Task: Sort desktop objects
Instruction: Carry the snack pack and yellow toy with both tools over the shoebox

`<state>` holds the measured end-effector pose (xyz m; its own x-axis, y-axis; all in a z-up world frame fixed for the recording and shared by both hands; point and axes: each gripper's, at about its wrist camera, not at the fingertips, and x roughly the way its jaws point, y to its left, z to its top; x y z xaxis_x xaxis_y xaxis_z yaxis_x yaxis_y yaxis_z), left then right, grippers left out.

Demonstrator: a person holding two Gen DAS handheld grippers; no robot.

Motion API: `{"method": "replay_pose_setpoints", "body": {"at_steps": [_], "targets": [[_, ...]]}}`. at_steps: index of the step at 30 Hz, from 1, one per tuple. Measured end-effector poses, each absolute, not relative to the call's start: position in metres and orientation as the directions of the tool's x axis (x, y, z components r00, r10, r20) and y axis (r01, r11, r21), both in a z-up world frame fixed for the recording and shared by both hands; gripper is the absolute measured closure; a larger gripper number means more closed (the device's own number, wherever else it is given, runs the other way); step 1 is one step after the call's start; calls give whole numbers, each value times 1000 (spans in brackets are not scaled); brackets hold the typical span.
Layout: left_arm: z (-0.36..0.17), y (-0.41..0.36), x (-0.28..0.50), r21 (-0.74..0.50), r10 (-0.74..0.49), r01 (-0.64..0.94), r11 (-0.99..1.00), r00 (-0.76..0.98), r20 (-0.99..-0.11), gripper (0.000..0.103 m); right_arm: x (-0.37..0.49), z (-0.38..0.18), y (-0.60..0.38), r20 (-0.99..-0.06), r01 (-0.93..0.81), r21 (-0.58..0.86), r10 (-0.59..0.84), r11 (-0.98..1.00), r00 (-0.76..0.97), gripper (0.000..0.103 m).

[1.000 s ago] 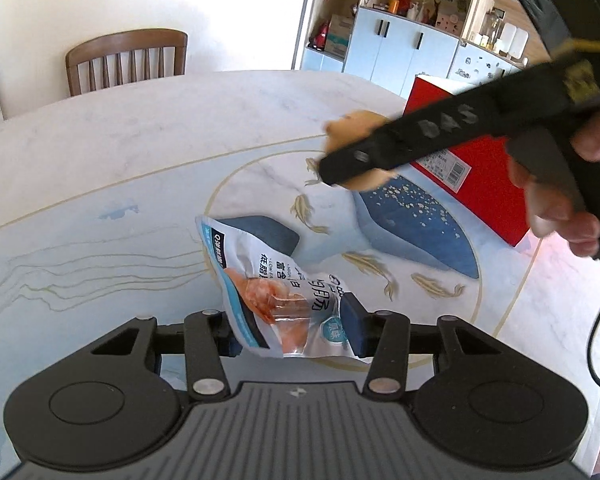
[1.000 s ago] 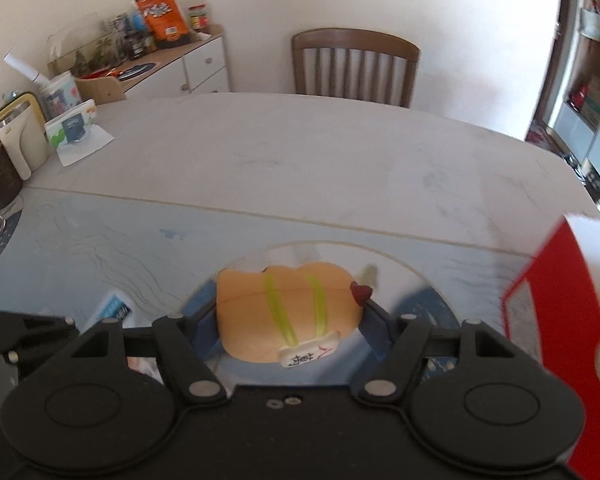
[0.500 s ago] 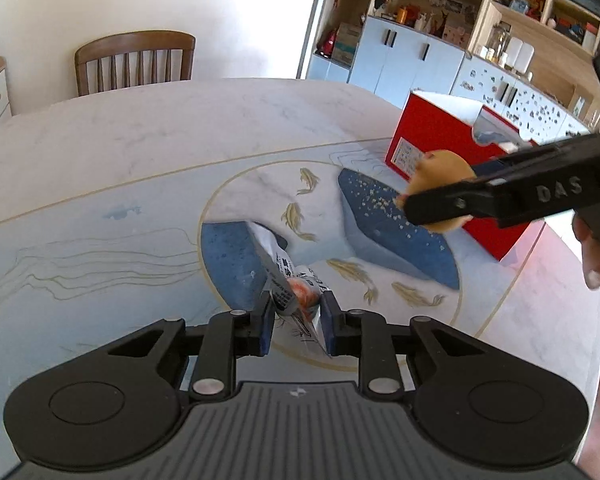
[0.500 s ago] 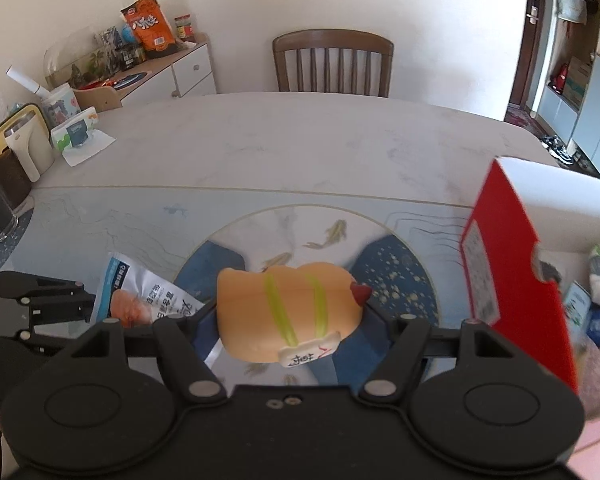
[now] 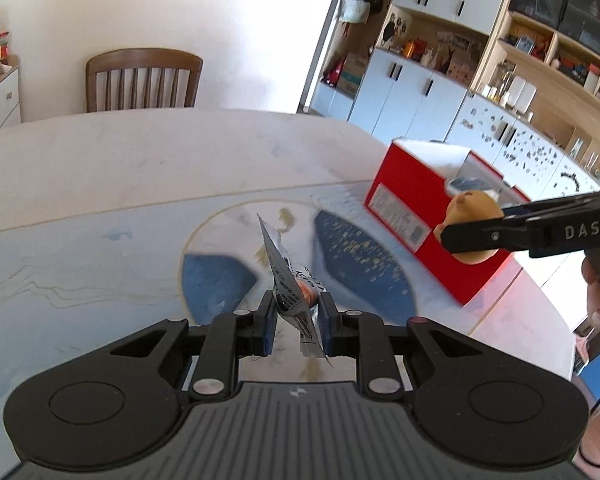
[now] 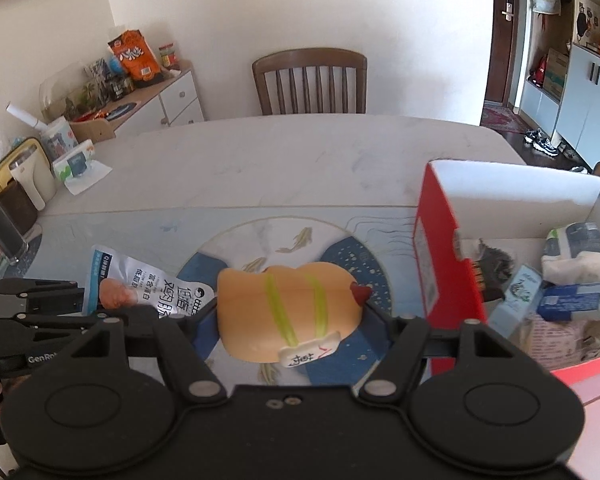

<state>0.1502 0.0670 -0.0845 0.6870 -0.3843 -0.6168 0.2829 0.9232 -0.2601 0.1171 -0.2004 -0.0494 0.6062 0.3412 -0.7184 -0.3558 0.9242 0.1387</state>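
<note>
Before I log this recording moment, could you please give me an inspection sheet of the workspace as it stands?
Surface: marble table with a blue fish-pattern mat.
Job's things: snack packet held off the table; orange toy held beside the red box, which already holds packets.
Clutter: tissue pack and containers at the table's far corner.
Grippers: left gripper shut on snack packet; right gripper shut on orange toy.
Cables: thin black cable at lower right.
Surroundings: wooden chair, sideboard, wall shelving.

A wooden chair (image 6: 310, 82) stands behind the table (image 6: 284, 160).
</note>
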Motion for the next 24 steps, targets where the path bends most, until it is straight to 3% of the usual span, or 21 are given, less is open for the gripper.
{"method": "replay_pose_setpoints", "body": {"at_steps": [24], "targets": [[-27, -59, 166, -270, -471, 386, 882, 717, -514, 83, 121, -27, -313, -672, -330, 132, 329, 935, 664, 34]]}}
